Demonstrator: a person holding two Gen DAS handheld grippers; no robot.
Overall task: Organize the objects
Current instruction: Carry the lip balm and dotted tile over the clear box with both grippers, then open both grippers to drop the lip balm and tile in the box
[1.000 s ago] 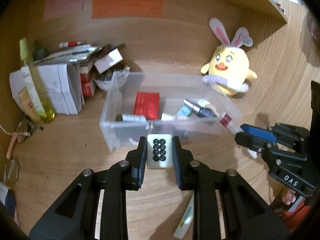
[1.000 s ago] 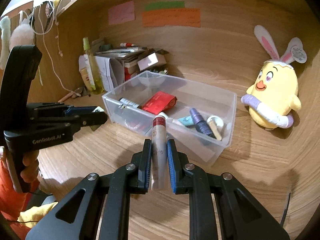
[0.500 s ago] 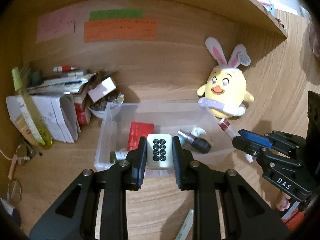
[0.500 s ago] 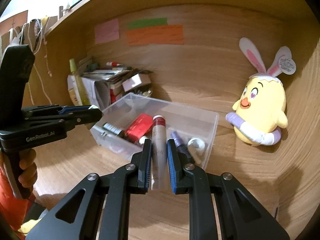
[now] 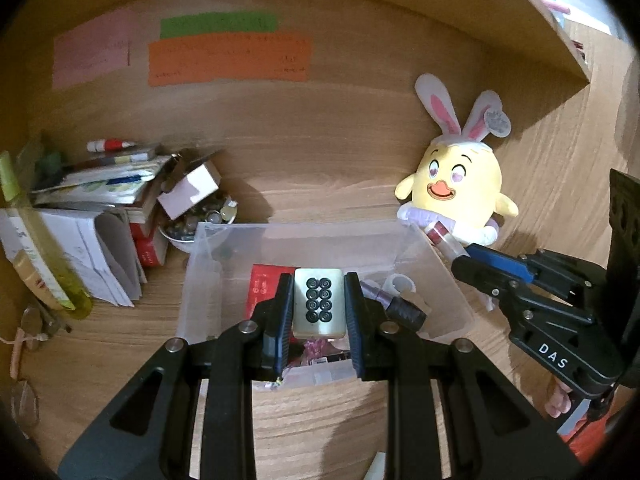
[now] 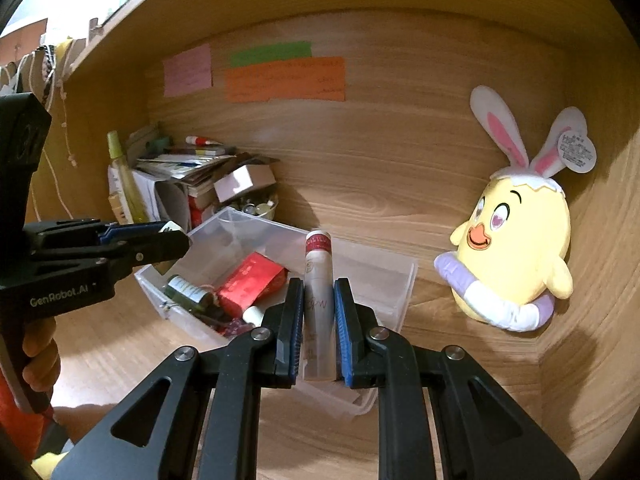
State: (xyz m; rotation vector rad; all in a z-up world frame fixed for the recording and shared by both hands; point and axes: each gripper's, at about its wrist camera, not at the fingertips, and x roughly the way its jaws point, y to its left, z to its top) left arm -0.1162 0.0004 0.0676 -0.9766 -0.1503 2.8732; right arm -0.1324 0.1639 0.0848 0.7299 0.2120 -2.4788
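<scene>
Left claw clamping mahjong tile, right claw clamping tube

Orange note: writing too small to read.
Clear bin: near contents hidden behind the left gripper.
Bottle: blurred.

Left gripper angled downward, jaws clamped on a held piece. Right gripper tilted down alongside, jaws pinched nearly together around its load. Hand wrapped round the left handle.
</scene>
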